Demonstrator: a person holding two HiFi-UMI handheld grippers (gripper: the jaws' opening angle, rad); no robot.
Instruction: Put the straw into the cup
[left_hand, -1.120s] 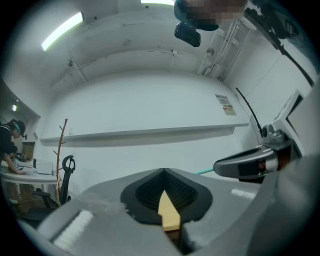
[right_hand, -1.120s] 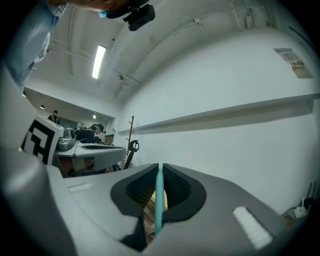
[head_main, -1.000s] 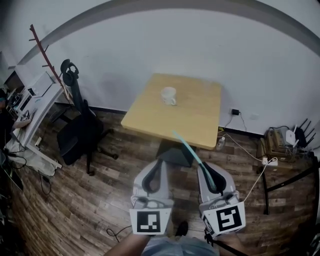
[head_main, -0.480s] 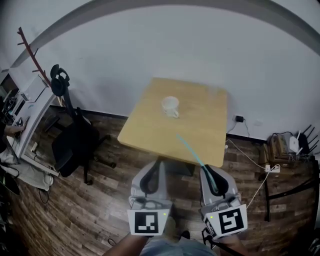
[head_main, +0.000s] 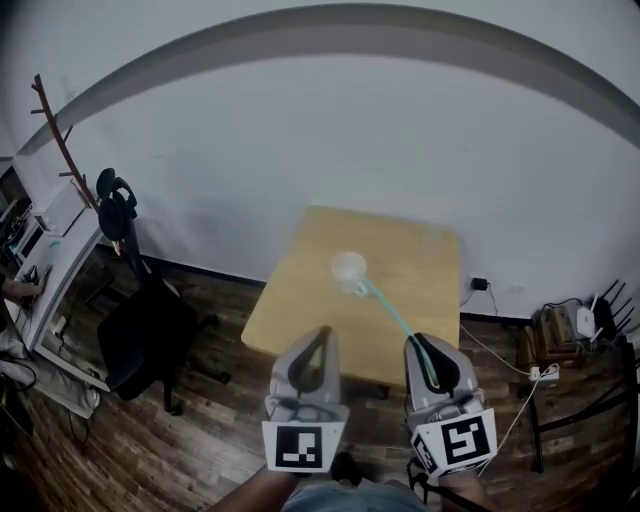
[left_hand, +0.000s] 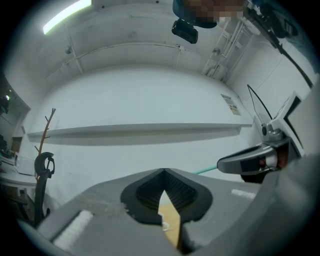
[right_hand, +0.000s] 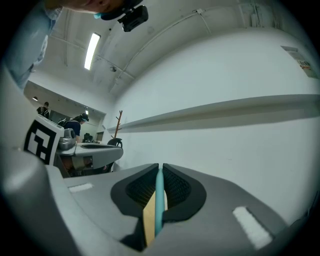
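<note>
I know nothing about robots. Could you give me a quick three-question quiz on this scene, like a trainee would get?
1. True or false: the left gripper holds the straw.
2. Fill in: the right gripper has its jaws ___ on the straw.
3. Where is the white cup? A on the wooden table; B in the left gripper; C in the right gripper.
Key: 1 false, the left gripper is empty; 2 shut; 3 A.

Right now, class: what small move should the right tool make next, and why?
Probably ease the right tool forward until the tip of the straw sits over the cup. The tool is shut on the straw, and in the head view its tip reaches only the cup's near edge, not yet inside.
</note>
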